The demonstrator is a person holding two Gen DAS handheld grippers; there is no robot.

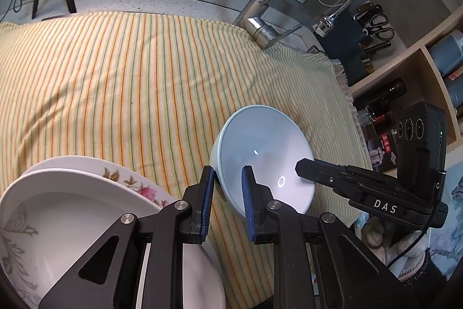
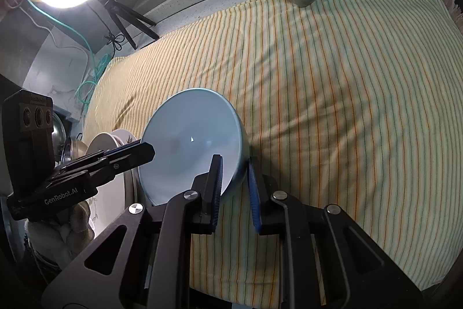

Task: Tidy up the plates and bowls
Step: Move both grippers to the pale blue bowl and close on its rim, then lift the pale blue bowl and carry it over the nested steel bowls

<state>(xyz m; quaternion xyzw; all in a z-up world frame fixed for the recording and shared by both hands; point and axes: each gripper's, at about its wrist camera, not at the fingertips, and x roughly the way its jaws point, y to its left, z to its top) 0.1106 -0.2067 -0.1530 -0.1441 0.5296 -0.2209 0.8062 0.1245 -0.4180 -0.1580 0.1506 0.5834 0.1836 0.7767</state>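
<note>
We have the pale blue bowl [image 1: 266,155] on the striped cloth [image 1: 115,77] pinched at opposite rims: our left gripper [image 1: 228,193] and right gripper [image 2: 234,181] each stand narrow, clamped on its wall. The floral plates [image 1: 72,193] already seem stacked alongside, so this bowl is probably still left to place.

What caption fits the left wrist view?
Both tongs clamp opposite rims of a pale blue bowl on a striped cloth, beside stacked plates.

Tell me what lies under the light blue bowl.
The light blue bowl rests on the striped cloth. What the cloth covers cannot be seen. Both grippers clamp the bowl's rim.
</note>
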